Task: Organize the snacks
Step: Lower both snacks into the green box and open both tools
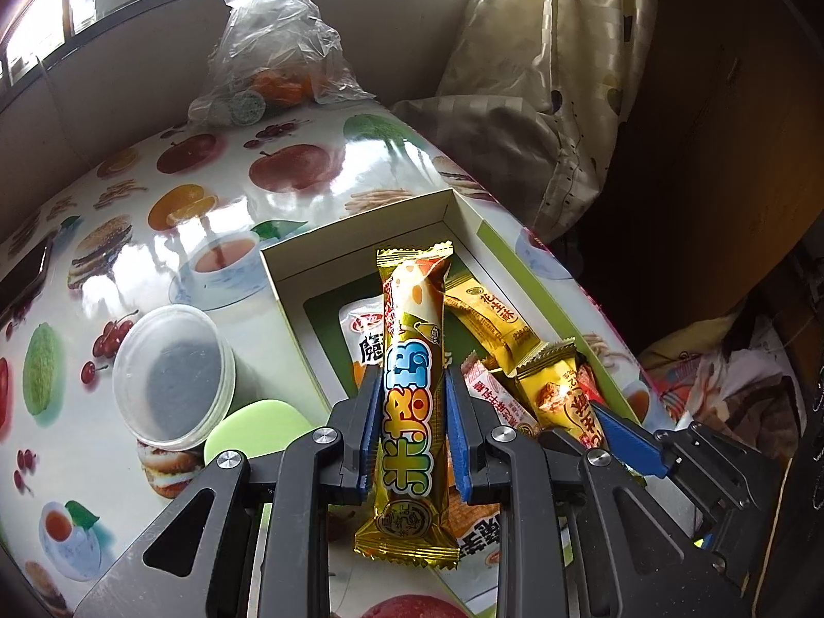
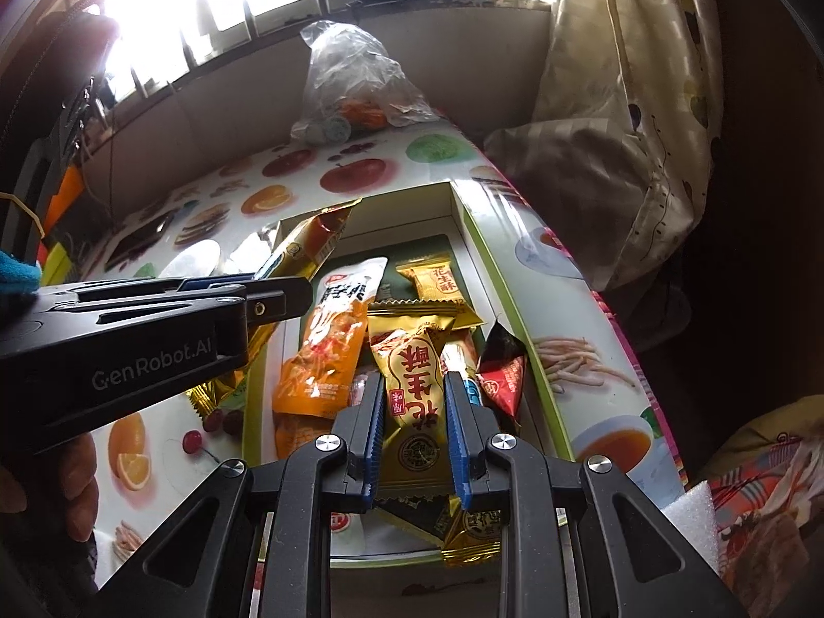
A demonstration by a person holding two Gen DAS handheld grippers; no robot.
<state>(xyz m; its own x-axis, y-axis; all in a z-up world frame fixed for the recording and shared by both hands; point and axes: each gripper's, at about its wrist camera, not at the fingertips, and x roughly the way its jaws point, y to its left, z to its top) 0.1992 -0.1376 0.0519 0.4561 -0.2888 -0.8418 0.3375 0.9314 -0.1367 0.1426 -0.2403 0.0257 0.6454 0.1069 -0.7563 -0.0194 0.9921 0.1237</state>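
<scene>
My left gripper [image 1: 409, 391] is shut on a long gold snack bar [image 1: 412, 360] with blue and yellow letters, held upright over the open white box [image 1: 360, 221]. In the right wrist view the left gripper [image 2: 288, 283] comes in from the left with that bar [image 2: 314, 239] at the box's left side. My right gripper [image 2: 414, 391] is shut on a gold peanut-crisp packet [image 2: 412, 386] above the box [image 2: 494, 257]. In the box lie an orange pouch [image 2: 319, 350], another gold packet [image 2: 435, 278] and a red packet [image 2: 502, 381]. The right gripper [image 1: 633, 438] shows in the left wrist view at the right.
The table [image 1: 154, 206] has a glossy fruit-print cover. A clear lidded tub [image 1: 172, 368] and a green lid [image 1: 257, 430] sit left of the box. A plastic bag with oranges [image 1: 278, 56] stands at the far end. A curtain [image 1: 566, 77] hangs at the right.
</scene>
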